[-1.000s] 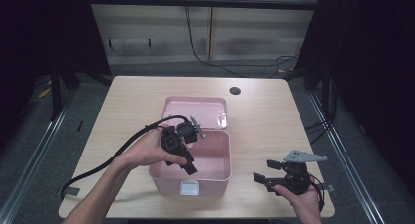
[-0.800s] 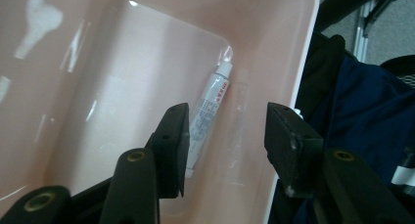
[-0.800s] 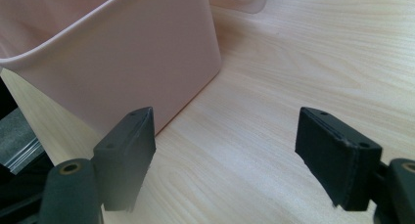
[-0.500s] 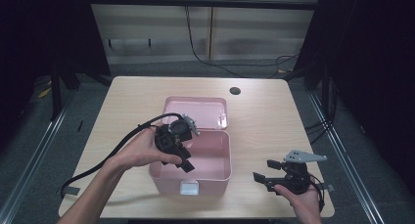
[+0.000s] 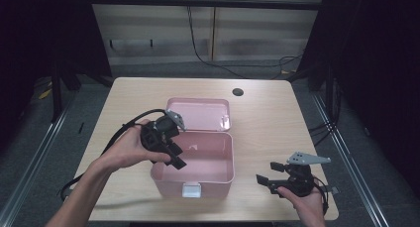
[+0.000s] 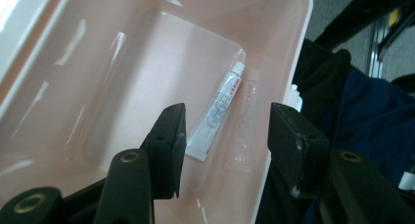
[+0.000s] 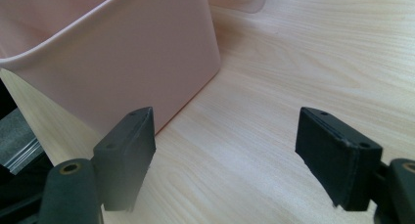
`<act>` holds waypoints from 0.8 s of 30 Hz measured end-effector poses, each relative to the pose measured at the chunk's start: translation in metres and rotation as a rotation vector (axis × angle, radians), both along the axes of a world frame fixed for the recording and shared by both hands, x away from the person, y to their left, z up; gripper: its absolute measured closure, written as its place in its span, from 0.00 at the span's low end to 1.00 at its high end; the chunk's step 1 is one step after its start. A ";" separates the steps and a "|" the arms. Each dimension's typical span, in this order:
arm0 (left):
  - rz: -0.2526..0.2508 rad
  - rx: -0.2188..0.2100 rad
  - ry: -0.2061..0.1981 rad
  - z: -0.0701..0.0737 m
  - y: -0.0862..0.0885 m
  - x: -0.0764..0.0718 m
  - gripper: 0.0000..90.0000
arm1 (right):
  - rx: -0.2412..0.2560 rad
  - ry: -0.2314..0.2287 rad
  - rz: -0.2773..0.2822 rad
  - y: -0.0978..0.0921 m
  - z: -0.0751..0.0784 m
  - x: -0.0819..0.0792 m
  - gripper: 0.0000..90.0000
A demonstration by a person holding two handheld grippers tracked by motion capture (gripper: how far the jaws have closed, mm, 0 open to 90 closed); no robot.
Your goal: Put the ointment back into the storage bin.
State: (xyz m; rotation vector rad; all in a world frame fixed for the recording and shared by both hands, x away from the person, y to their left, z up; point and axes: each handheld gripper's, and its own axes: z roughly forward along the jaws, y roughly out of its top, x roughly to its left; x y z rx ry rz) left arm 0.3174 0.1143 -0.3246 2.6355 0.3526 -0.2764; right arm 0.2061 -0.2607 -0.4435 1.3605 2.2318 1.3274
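Light comes from overhead and falls on the table (image 5: 277, 123); the surroundings are very dim, near black at both sides. The high view is soft and low in detail, slightly grainy in the dark areas. A soft shadow lies under the left forearm and just in front of the pink box (image 5: 198, 160). In the left gripper view, broad white glare streaks run on the box walls beyond the left gripper (image 6: 222, 150); its jaws nearest the lens are blurred, and the tube (image 6: 218, 111) between them is fairly sharp. In the right gripper view, the right gripper (image 7: 225, 160) is soft up close, the wood grain ahead is crisp, and the top right washes out bright.
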 end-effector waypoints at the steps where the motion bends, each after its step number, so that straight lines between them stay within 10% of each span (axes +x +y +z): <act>1: 0.000 0.000 0.000 0.000 0.000 0.000 0.55 | 0.000 0.000 0.000 0.000 0.000 0.000 0.25; 24: 0.146 -0.111 -0.046 -0.001 0.069 -0.005 0.53 | -0.001 0.001 0.002 0.001 0.000 0.000 0.25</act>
